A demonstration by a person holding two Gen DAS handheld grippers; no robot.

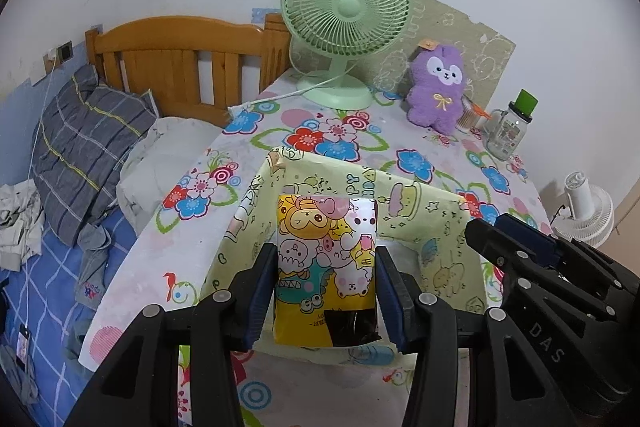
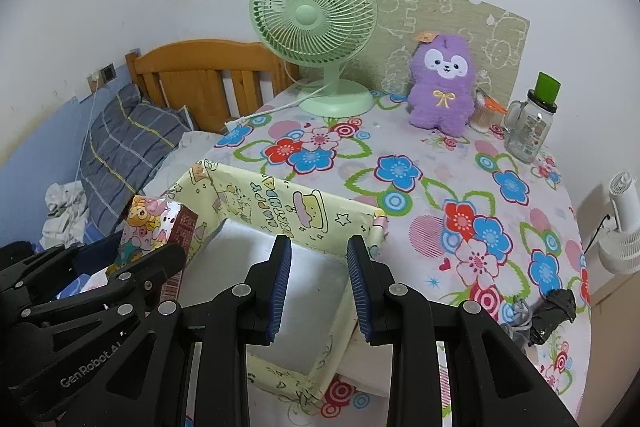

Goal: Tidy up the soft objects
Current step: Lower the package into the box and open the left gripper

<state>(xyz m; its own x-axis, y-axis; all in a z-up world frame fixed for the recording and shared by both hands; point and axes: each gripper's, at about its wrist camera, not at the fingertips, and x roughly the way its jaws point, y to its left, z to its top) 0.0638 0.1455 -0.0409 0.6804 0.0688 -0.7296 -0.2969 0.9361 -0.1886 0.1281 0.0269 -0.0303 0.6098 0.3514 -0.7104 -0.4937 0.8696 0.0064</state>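
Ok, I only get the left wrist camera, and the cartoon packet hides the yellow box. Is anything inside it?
Observer: No. The right wrist camera shows the yellow box has a bare, pale floor.
Operator: Is the other tool carrying something?
Observer: No, the right tool is open and empty, pointing at the box.
Operator: Anything else on the table I'm missing?
Observer: Yes, something black and crumpled, like a bag, near the table's right edge.
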